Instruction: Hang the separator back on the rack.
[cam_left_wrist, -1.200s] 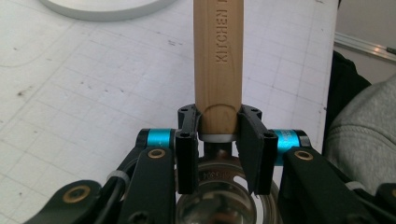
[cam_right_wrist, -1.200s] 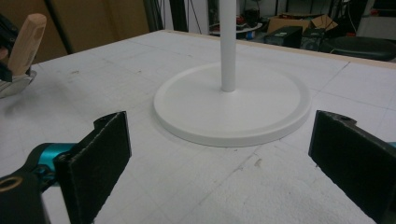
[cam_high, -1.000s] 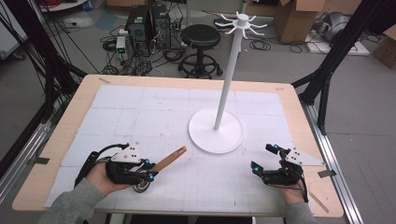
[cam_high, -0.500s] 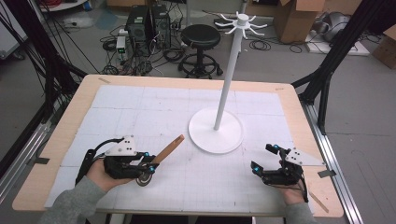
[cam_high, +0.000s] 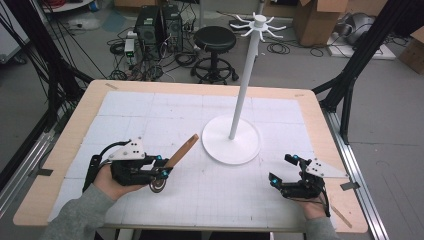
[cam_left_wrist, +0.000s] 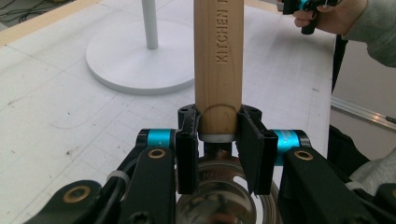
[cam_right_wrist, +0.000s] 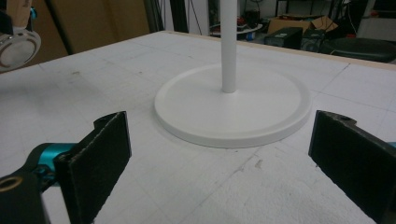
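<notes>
My left gripper (cam_high: 162, 166) (cam_left_wrist: 218, 121) is shut on a kitchen utensil, its pads pressed on the bottom end of the wooden handle (cam_high: 182, 150) (cam_left_wrist: 218, 60). The handle slants away toward a white hook stand (cam_high: 243, 85). The utensil's round metal head (cam_high: 158, 185) (cam_left_wrist: 217, 200) sits below the jaws, near the person's left hand, and also shows far off at the right gripper view's upper left (cam_right_wrist: 16, 46). My right gripper (cam_high: 281, 168) (cam_right_wrist: 219, 154) stands open over the mat at front right, nothing between its pads, facing the stand's round base (cam_right_wrist: 261, 112).
The stand's base (cam_high: 220, 142) (cam_left_wrist: 126, 65) rests mid-table on the white gridded mat (cam_high: 150, 115); hooks spread from its top (cam_high: 260, 22). The table's wooden rim (cam_high: 310, 100) frames the mat. A stool (cam_high: 215, 40), computers and boxes stand on the floor behind.
My left gripper has shifted slightly away from the front edge, and the handle's far tip has swung farther toward the stand. The right gripper has stayed put.
</notes>
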